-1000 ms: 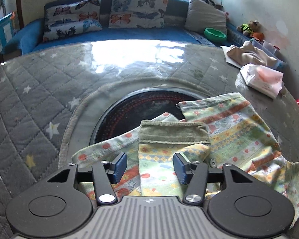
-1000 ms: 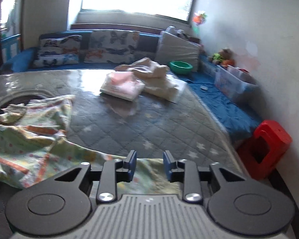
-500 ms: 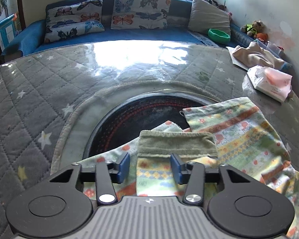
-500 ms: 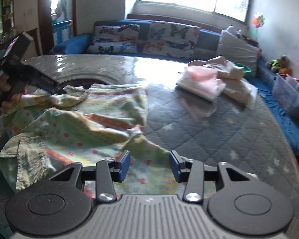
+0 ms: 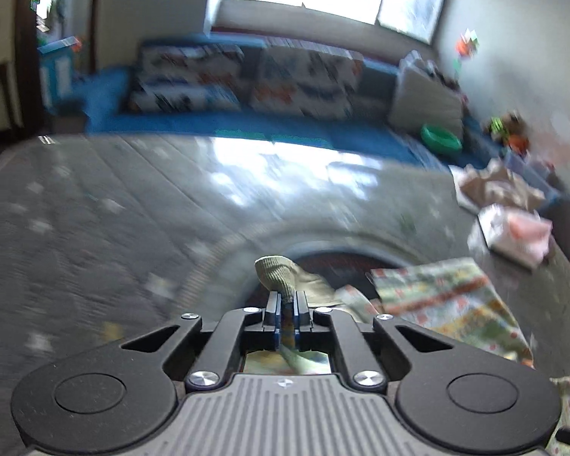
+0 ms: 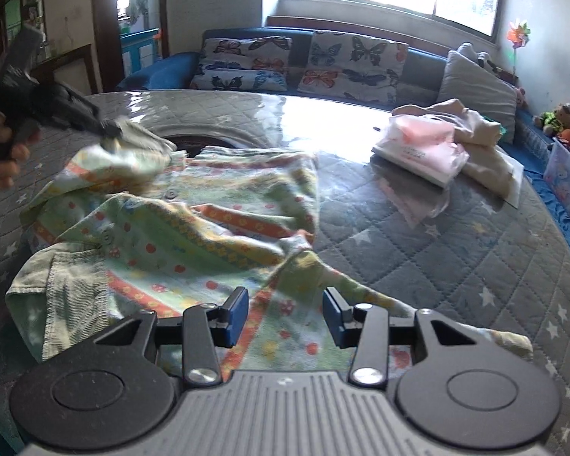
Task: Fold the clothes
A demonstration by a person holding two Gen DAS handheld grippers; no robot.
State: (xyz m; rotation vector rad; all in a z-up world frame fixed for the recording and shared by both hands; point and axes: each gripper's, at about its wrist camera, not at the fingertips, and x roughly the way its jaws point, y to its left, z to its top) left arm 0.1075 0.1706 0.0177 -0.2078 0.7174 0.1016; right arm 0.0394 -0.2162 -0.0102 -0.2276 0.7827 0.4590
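**Garment Folding: Early Stage, One Cuff Gripped**

Left wrist view: the left gripper [image 5: 285, 309] is seen with its fingers narrowed fully onto a ribbed green cuff [image 5: 276, 273] of the patterned garment [image 5: 440, 304]; the cuff is pinched between the pads and protrudes beyond them; the picture is blurred, so finer detail cannot be told. The rest of the garment lies to the right of the gripped cuff on the quilted grey cover [image 5: 95, 228]; a pink packet [image 5: 513, 233] is seen well beyond the garment, toward the far right.

Right wrist view: the right gripper [image 6: 285, 319] is held just above the near part of the garment [image 6: 193, 228]; its fingers stand partly apart and nothing is pressed between them. A second ribbed cuff [image 6: 76, 296] lies flat to the left of this gripper; the left gripper [image 6: 106, 129] is seen at the far left corner of the garment, borne by a hand [image 6: 3, 152].

Progress: the garment is judged still unfolded and rumpled; no fold is completed; one sleeve end is secured; the smoothing and every fold remain to be done.
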